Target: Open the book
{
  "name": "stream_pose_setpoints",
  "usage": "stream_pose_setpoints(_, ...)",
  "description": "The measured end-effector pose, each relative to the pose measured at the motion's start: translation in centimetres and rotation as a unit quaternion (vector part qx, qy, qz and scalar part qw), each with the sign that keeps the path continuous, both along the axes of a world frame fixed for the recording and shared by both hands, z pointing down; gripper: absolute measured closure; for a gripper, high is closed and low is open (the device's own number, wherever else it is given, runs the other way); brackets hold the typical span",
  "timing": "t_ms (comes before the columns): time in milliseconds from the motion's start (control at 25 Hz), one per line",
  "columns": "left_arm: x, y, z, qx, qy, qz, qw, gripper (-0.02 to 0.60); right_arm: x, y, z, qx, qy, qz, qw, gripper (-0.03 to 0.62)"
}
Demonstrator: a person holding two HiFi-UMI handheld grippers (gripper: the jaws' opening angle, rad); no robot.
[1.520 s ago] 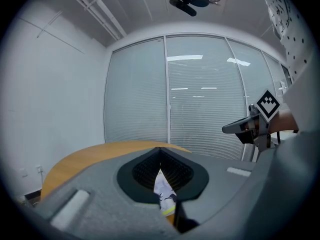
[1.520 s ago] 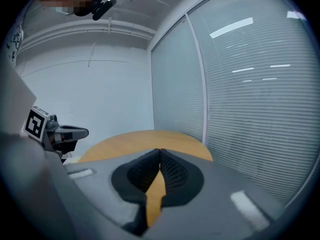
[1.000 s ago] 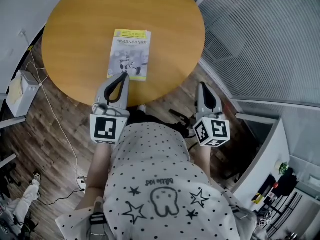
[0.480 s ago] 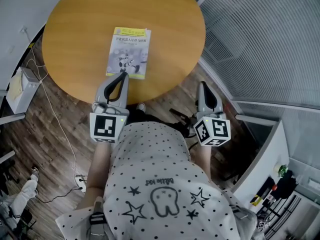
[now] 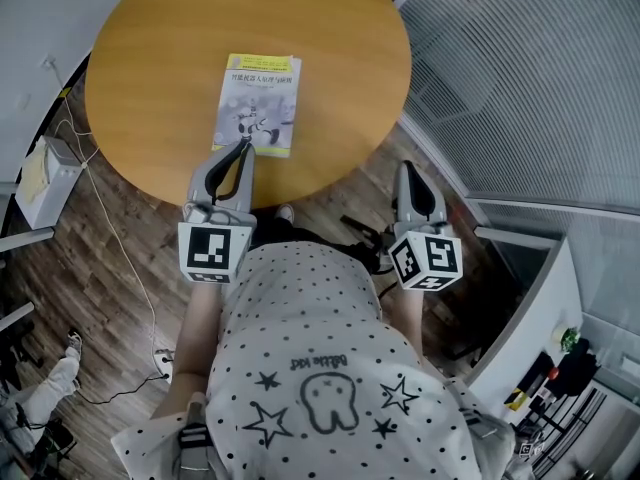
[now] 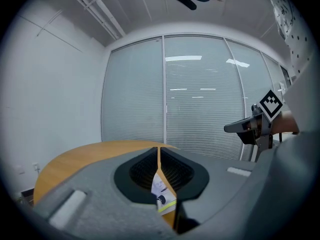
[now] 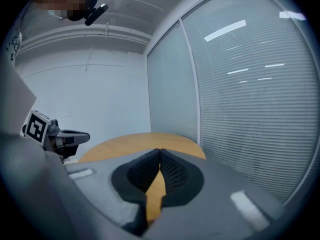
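Observation:
A closed book with a yellow-and-grey cover lies on the round wooden table, near its front edge. My left gripper is shut and empty. Its tips sit right at the book's near edge, and I cannot tell whether they touch it. In the left gripper view the jaws meet, and a strip of the book's cover shows below them. My right gripper hangs off the table's right side over the floor. It is also shut, its jaws touching with nothing between them.
A glass wall with blinds runs along the right. On the wooden floor at the left stands a white box with a cable trailing from it. My dotted shirt fills the lower part of the head view.

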State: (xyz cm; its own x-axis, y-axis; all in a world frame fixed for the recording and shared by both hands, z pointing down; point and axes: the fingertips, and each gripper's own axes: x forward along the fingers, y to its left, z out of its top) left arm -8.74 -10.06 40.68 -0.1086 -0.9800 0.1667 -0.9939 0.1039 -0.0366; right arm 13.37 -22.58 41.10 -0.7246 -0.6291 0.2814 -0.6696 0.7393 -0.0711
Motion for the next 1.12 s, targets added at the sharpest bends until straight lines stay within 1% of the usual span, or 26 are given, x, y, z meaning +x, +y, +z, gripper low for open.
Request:
stream_pose_setpoints(40,0.0,0.0,0.0,-0.001,0.001,0.001,1.0,0.559,0.0,0.0,0.0,0.0,0.0,0.0,1.0,0.589)
stream_pose_setpoints(80,0.0,-0.1,0.1,-0.003,0.002,0.004,1.0,0.505,0.1,0.0,0.0,0.0,-0.001,0.0,1.0,0.589)
stream_pose_setpoints(120,0.0,-0.3,0.2,-0.007,0.003,0.008,0.9999,0.464,0.2,0.1,0.0,0.0,-0.001,0.001,1.0,0.589)
stream_pose_setpoints(240,0.3,-0.8,0.7,-0.019,-0.014,0.021,0.9995,0.459,0.5,0.1,0.1,-0.002,0.0,0.004,1.0,0.589)
stream_pose_setpoints(360,0.6,-1.7,1.5,-0.04,-0.052,0.038,0.9971,0.444,0.6,-0.1,0.1,-0.002,-0.001,0.005,1.0,0.589)
stream_pose_setpoints(440,1.0,-2.4,2.4,-0.059,-0.08,0.054,0.9936,0.439,0.6,-0.2,0.1,-0.001,-0.003,0.007,1.0,0.589)
stream_pose_setpoints(560,1.5,-3.0,4.5,-0.097,-0.116,0.079,0.9853,0.424,0.8,-0.3,0.0,0.0,-0.006,0.009,1.0,0.589)
stream_pose_setpoints(640,1.7,-3.3,5.9,-0.119,-0.136,0.097,0.9787,0.4,1.1,-0.3,-0.1,0.0,-0.008,0.012,1.0,0.589)
stream_pose_setpoints(800,2.1,-3.8,9.0,-0.149,-0.172,0.13,0.965,0.36,1.6,-0.3,-0.1,-0.001,-0.011,0.02,1.0,0.589)
stream_pose_setpoints(880,2.3,-4.0,10.3,-0.162,-0.191,0.148,0.9568,0.344,1.8,-0.2,-0.1,-0.004,-0.014,0.025,1.0,0.589)
stream_pose_setpoints(1000,3.0,-4.2,12.2,-0.183,-0.21,0.175,0.9444,0.337,2.3,0.1,-0.1,-0.006,-0.017,0.029,0.999,0.589)
stream_pose_setpoints(1120,3.5,-4.6,14.2,-0.197,-0.217,0.197,0.9356,0.333,2.6,0.2,0.0,-0.006,-0.018,0.03,0.999,0.589)
